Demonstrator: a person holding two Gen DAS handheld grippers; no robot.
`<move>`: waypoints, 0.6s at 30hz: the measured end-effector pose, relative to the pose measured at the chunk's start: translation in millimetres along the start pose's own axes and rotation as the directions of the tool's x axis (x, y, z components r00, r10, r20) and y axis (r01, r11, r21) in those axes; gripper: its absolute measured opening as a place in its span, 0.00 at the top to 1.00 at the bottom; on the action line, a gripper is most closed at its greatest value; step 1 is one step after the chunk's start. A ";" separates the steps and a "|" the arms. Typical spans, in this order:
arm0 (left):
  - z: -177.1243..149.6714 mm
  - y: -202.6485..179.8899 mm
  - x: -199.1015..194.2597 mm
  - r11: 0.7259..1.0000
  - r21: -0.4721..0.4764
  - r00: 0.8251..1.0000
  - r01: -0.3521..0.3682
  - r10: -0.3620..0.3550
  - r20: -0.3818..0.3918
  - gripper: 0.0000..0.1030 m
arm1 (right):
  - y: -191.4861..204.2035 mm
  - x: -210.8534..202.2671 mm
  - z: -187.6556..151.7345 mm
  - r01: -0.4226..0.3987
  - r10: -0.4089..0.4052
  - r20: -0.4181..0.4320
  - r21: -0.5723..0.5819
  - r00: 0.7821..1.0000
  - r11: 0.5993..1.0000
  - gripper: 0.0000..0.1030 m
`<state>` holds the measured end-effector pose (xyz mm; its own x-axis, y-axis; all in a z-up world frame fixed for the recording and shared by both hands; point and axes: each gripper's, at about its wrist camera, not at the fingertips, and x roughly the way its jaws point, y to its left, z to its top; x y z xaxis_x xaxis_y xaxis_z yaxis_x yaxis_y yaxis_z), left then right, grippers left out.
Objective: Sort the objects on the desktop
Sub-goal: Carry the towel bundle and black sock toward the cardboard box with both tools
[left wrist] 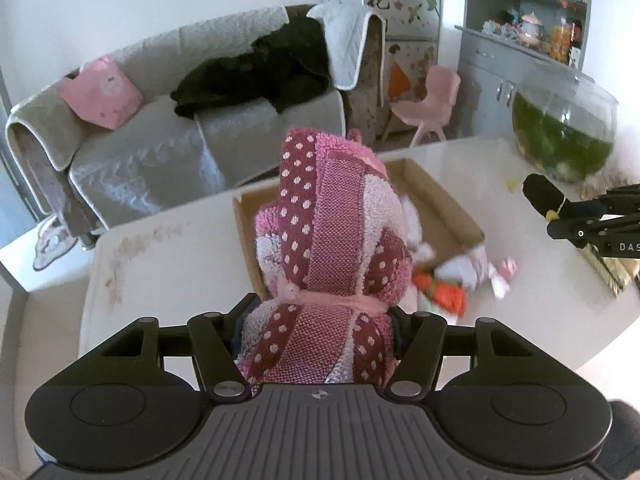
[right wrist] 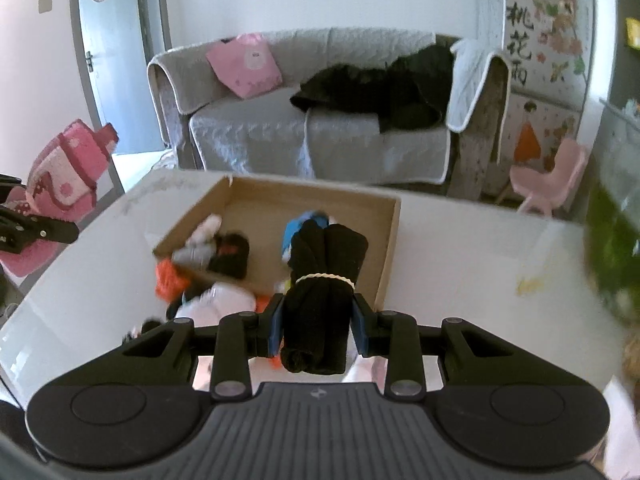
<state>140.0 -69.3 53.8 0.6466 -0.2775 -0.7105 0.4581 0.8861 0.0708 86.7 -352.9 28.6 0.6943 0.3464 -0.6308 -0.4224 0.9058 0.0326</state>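
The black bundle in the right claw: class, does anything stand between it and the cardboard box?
Nothing visible does. The black bundle hangs in the right claw over the cardboard box's near edge; small items lie inside, leaving bare floor.

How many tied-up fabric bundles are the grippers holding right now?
2. The pink polka-dot towel bundle sits in the left gripper; the black cloth roll with a pale band sits in the right gripper. More may lie in the cardboard box.
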 end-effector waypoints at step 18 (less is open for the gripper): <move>74.7 15.3 102.0 0.997 -0.078 0.996 -0.015 0.008 -0.089 0.34 | 13.4 86.4 75.4 -0.064 0.063 -0.031 -0.044 0.998 0.997 0.70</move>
<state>258.5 -111.8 34.8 0.5931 -0.2361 -0.7697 0.3997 0.9162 0.0270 185.0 -292.5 33.0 0.6482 0.3951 -0.6509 -0.4914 0.8701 0.0388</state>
